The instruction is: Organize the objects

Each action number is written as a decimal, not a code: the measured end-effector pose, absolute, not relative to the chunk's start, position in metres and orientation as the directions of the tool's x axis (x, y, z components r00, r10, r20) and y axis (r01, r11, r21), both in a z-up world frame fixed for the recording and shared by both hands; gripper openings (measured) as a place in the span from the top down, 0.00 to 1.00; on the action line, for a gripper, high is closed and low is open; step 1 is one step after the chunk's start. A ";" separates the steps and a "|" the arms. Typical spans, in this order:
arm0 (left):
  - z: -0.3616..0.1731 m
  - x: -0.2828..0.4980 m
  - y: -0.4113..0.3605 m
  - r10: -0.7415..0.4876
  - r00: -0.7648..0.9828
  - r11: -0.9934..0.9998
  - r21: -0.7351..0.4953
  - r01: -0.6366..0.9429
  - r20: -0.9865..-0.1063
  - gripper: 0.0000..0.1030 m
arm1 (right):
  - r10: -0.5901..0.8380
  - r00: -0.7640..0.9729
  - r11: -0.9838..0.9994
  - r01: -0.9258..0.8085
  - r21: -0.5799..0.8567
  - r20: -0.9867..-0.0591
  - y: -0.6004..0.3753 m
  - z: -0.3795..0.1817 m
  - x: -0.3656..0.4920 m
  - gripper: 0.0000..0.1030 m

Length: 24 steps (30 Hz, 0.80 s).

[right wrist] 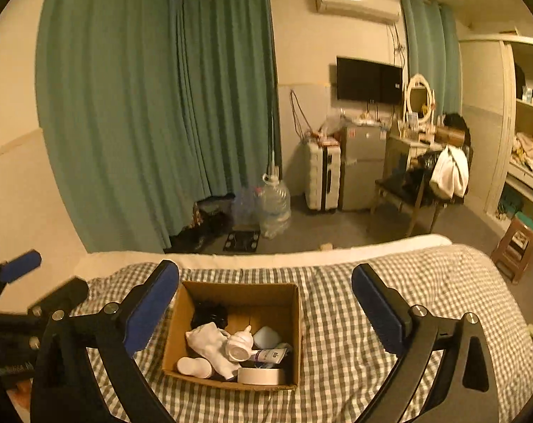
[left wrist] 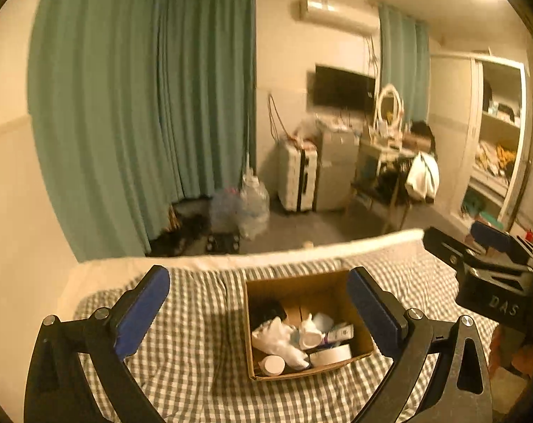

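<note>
An open cardboard box (left wrist: 362, 347) (right wrist: 238, 294) sits on the checked bedspread (left wrist: 203, 345) (right wrist: 340, 338). It holds a white cloth (left wrist: 278, 342) (right wrist: 210, 343), a small white teapot (right wrist: 238, 347), a tape roll (left wrist: 329, 354) (right wrist: 261, 375), a tube (left wrist: 339, 333) (right wrist: 271, 355), a white bottle (left wrist: 271, 365) (right wrist: 194, 366) and a black item (right wrist: 210, 313). My left gripper (left wrist: 261, 312) is open and empty above the box. My right gripper (right wrist: 264, 312) is open and empty above it too, and also shows at the left wrist view's right edge (left wrist: 478, 250).
Beyond the bed's far edge are green curtains (right wrist: 153, 105), water jugs (right wrist: 273, 204), a scale (right wrist: 241, 241), a suitcase (right wrist: 321, 179), a small fridge (right wrist: 363, 165), a cluttered dressing table with chair (right wrist: 425, 169), open shelves (right wrist: 527, 134) and a wooden stool (right wrist: 516, 246).
</note>
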State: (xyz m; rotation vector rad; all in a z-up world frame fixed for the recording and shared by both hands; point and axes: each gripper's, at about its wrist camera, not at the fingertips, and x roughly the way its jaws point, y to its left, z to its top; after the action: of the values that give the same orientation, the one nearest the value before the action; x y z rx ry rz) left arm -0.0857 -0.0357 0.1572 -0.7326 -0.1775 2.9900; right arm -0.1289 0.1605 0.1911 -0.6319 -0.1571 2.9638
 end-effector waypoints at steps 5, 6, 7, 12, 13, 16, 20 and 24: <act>0.181 -0.057 -0.033 0.075 -0.913 -0.991 -0.129 -0.025 -0.401 0.00 | 0.131 -0.933 -0.986 -0.086 -0.145 -0.335 0.154 0.218 -0.088 0.02; 0.183 -0.052 -0.031 0.075 -0.917 -0.991 -0.128 -0.027 -0.391 0.00 | 0.136 -0.936 -0.985 -0.092 -0.149 -0.323 0.153 0.222 -0.084 0.02; 0.186 -0.046 -0.028 0.075 -0.922 -0.992 -0.123 -0.030 -0.379 0.00 | 0.142 -0.940 -0.983 -0.098 -0.153 -0.310 0.153 0.224 -0.078 0.02; 0.172 -0.029 -0.021 0.089 -0.923 -0.988 -0.150 -0.034 -0.374 0.00 | 0.152 -0.952 -0.976 -0.103 -0.190 -0.265 0.152 0.217 -0.055 0.01; 0.167 -0.028 -0.020 0.084 -0.923 -0.989 -0.145 -0.031 -0.375 0.00 | 0.154 -0.952 -0.975 -0.103 -0.198 -0.264 0.152 0.213 -0.053 0.01; 0.144 -0.029 -0.013 0.050 -0.923 -0.993 -0.115 -0.007 -0.382 0.00 | 0.186 -0.947 -0.969 -0.132 -0.209 -0.261 0.158 0.196 -0.050 0.01; 0.105 -0.042 -0.005 0.010 -0.909 -0.995 -0.093 0.032 -0.416 0.00 | 0.175 -0.946 -0.972 -0.121 -0.201 -0.272 0.169 0.167 -0.056 0.01; 0.072 -0.056 0.000 -0.028 -0.906 -0.995 -0.072 0.065 -0.422 0.00 | 0.188 -0.939 -0.970 -0.132 -0.203 -0.288 0.181 0.132 -0.067 0.01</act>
State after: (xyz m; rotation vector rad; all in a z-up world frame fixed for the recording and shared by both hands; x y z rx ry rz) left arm -0.0555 0.0000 0.0721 -0.6868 -0.1340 3.1115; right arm -0.0671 0.1813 0.1317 -0.4612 -0.2704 2.9299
